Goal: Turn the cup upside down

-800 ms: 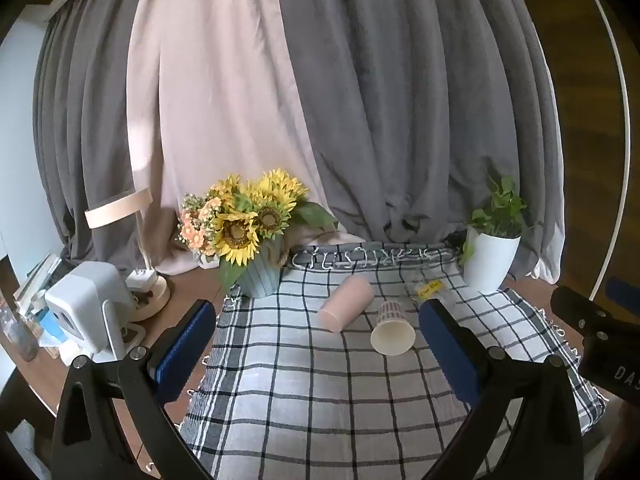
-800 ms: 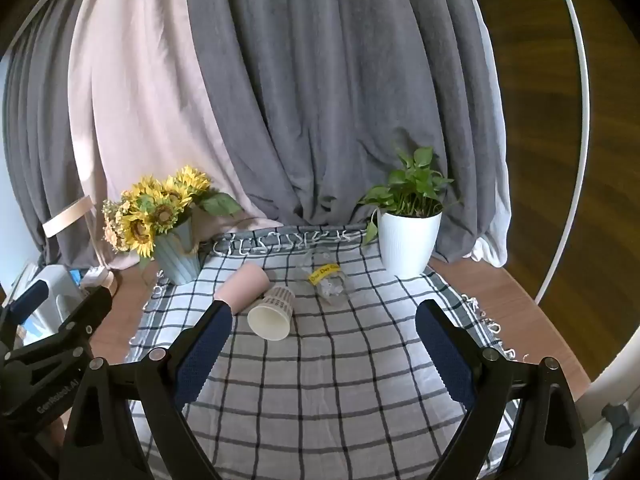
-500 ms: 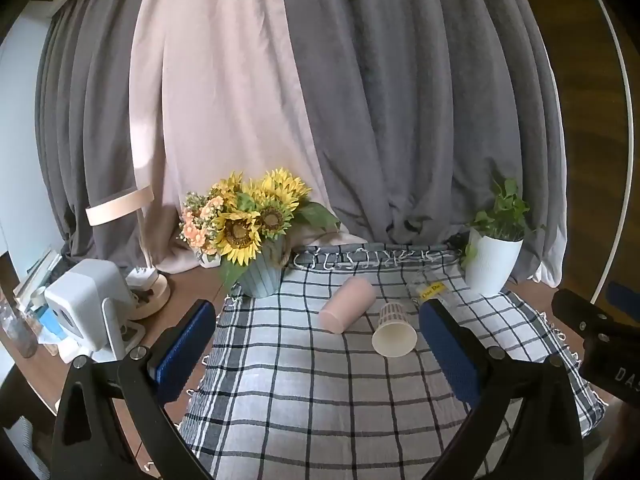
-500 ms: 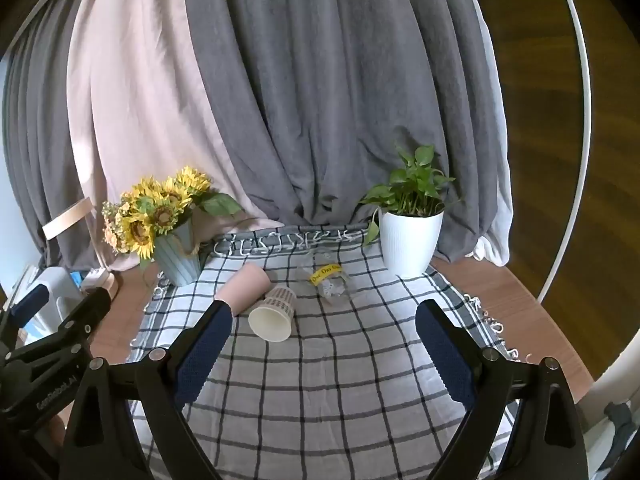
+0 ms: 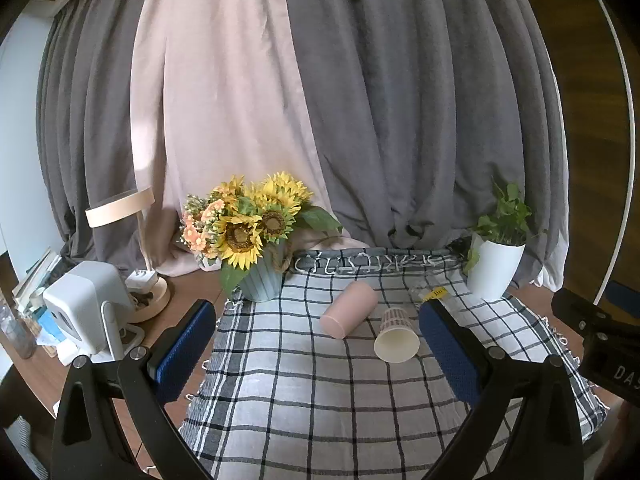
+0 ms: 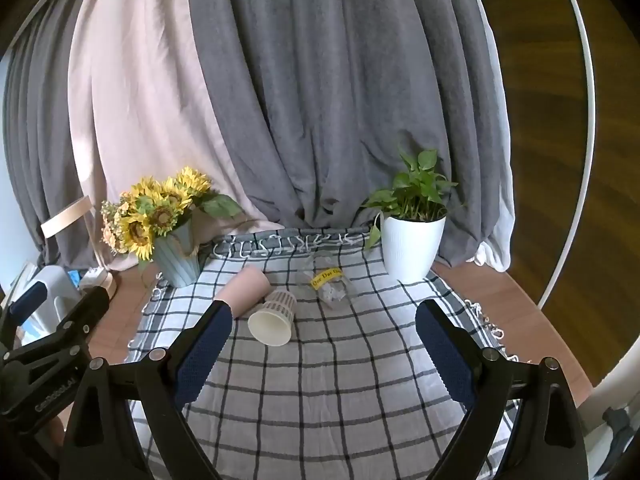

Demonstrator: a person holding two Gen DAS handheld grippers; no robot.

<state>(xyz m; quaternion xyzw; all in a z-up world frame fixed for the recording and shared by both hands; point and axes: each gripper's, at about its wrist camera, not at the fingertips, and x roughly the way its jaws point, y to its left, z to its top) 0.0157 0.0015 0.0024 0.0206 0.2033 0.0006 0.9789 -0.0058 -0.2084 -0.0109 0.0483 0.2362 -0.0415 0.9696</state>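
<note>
A pink cup (image 5: 349, 309) lies on its side on the checked cloth (image 5: 320, 400); it also shows in the right wrist view (image 6: 245, 287). A white paper cup (image 5: 396, 335) lies on its side beside it, mouth toward me, also in the right wrist view (image 6: 273, 317). A clear plastic cup with a yellow label (image 6: 330, 283) lies on its side further right. My left gripper (image 5: 318, 350) is open and empty, held above the near cloth. My right gripper (image 6: 324, 354) is open and empty, also short of the cups.
A vase of sunflowers (image 5: 256, 240) stands at the cloth's back left. A white pot with a green plant (image 6: 412, 236) stands at the back right. A white device (image 5: 86, 312) and a lamp base (image 5: 148, 292) sit on the wooden table at left. Curtains hang behind.
Both views have shifted only slightly; the cups sit a little lower in the left wrist view. Both grippers stay open.
</note>
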